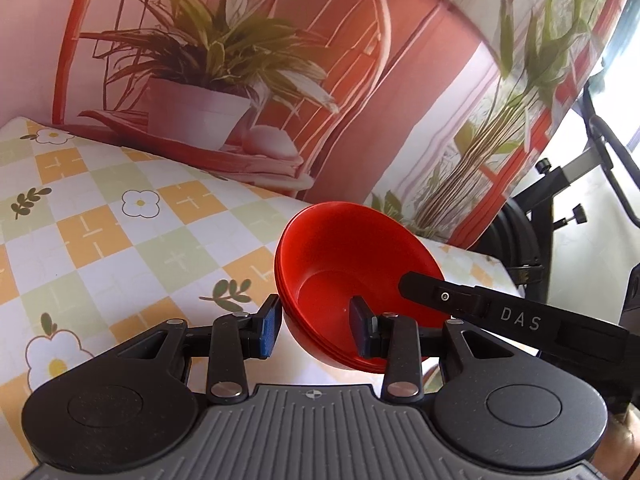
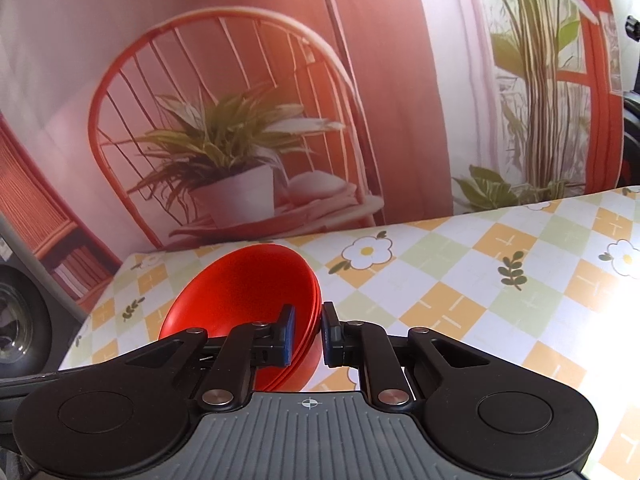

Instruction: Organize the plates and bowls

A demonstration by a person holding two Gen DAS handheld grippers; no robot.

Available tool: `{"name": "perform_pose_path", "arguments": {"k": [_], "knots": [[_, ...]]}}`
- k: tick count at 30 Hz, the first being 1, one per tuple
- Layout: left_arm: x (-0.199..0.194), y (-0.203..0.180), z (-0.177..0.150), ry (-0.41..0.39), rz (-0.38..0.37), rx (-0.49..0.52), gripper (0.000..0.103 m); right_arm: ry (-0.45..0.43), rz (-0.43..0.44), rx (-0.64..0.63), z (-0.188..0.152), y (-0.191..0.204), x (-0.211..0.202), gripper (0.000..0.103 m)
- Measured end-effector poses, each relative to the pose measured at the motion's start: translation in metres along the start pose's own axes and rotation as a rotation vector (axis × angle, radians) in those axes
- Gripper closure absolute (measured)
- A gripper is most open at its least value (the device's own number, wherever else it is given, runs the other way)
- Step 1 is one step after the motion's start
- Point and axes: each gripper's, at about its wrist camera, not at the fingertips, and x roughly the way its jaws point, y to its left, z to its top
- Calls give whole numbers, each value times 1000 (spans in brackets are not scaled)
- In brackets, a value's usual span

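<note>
bowl stack point(image 2: 240, 292): lower part hidden behind right gripper point(image 2: 308, 334), bowl count not told | same stack point(image 1: 352, 264): base covered by left gripper point(image 1: 316, 326) | dark frame point(image 1: 560, 200) right of left gripper: cut off by edge

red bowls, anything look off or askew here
Yes: the nested red plastic bowls are tipped steeply on edge, not flat on the checked floral tablecloth. The left gripper straddles one rim; the right gripper pinches the opposite rim. Nothing spilled or broken.
</note>
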Motion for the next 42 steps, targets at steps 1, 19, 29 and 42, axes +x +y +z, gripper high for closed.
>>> {"name": "perform_pose_path", "arguments": {"k": [1, 19, 29, 42], "knots": [[-4, -3, -1, -5, -2, 5, 64, -11, 4, 3, -1, 0, -6, 90], [-41, -30, -36, 71, -32, 28, 64, -102, 64, 143, -47, -25, -82, 90], [-38, -44, -48, 113, -34, 45, 65, -119, 73, 177, -57, -43, -102, 90], [-31, -72, -54, 143, -46, 107, 65, -159, 66, 227, -63, -73, -124, 90]]}}
